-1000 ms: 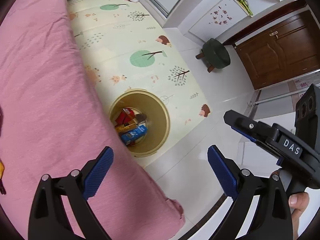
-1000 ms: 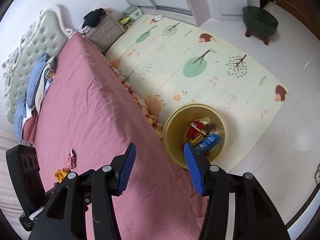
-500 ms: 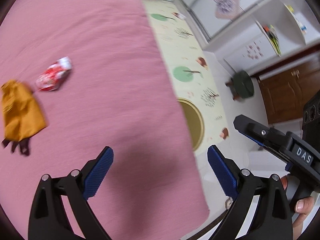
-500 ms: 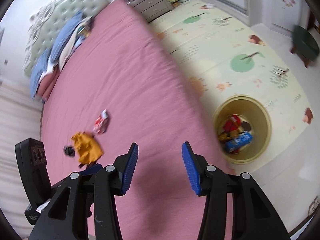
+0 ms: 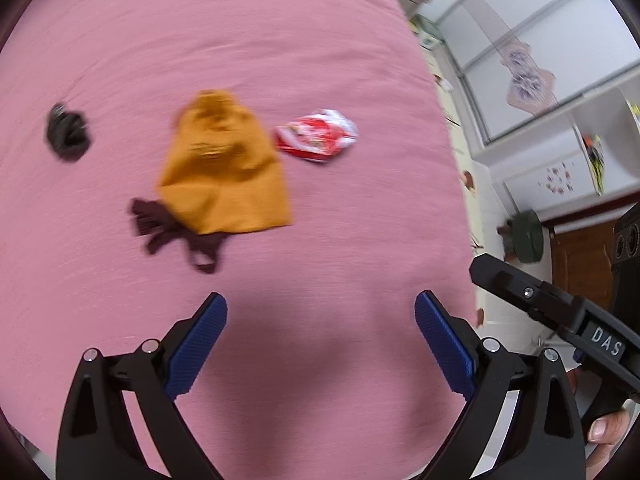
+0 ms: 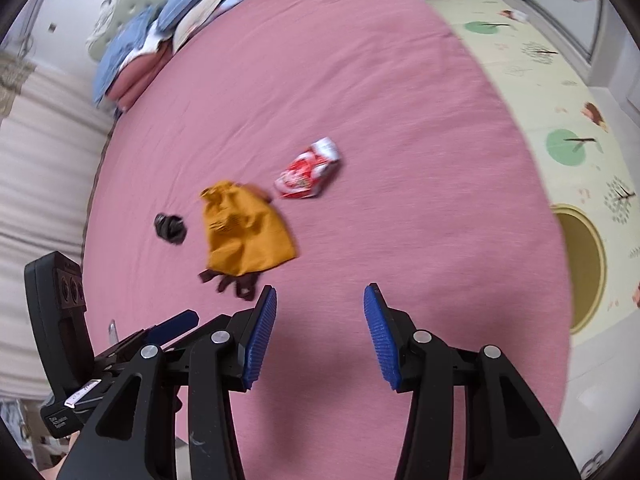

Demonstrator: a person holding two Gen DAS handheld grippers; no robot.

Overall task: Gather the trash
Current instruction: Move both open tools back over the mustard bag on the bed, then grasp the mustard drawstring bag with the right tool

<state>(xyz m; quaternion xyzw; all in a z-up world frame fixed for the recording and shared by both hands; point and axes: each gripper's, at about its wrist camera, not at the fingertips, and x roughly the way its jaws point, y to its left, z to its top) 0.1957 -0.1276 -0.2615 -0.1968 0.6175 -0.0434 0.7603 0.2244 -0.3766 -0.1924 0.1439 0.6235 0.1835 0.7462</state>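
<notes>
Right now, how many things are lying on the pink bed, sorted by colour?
Orange: 1, the cloth bag with dark strings
Red and white: 1, the crumpled wrapper
Black: 1, the small dark lump, too blurry to tell what it is
Total: 3, not counting the pillows and bedding piled at the head of the bed

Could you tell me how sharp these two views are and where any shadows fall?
Left wrist: orange pouch and red wrapper smeared by motion blur, left claw crisp, soft shadow beneath. Right wrist: the same blur, right claw sharp, fisheye bending the bed edge.
</notes>
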